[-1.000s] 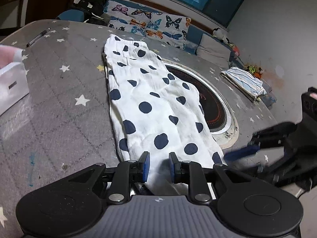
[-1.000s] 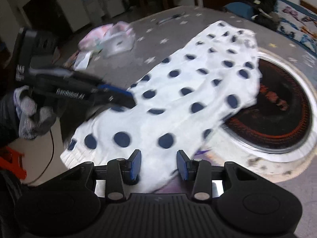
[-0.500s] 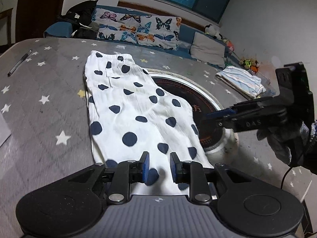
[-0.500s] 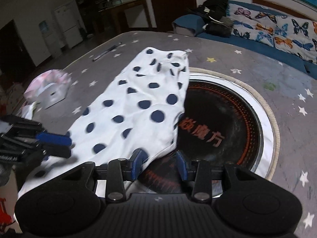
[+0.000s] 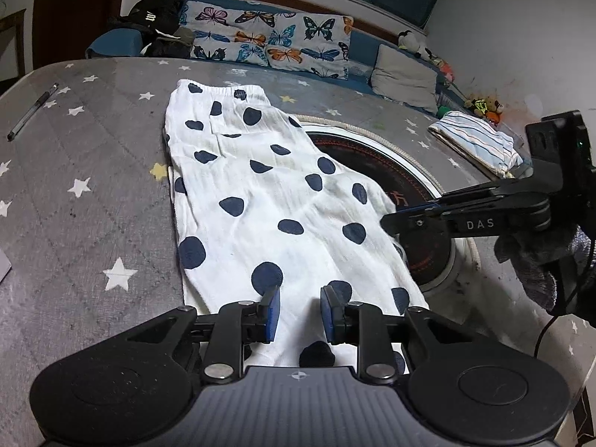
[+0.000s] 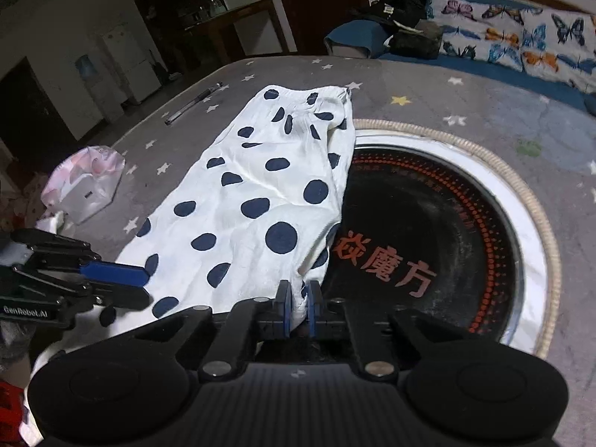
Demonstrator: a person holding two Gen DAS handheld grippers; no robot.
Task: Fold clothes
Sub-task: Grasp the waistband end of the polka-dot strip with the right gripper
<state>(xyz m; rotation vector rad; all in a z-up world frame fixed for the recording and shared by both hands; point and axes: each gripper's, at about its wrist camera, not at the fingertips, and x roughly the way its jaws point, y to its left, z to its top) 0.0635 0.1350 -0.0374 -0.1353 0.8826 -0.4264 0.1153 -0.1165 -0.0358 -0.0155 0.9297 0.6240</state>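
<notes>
White dotted trousers [image 5: 283, 201] — 1 pair; right gripper [image 6: 297, 307] jaws pinching edge.

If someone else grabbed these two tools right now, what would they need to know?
Right hand-held gripper: shut on the right edge of the polka-dot trousers, beside the round black hotplate.
Left hand-held gripper: open, over the near hem, holding nothing.
The trousers lie lengthwise on the star-patterned table, waistband at the far end.
Done: no fold visible yet.
Left: grip with the left, then fold.
</notes>
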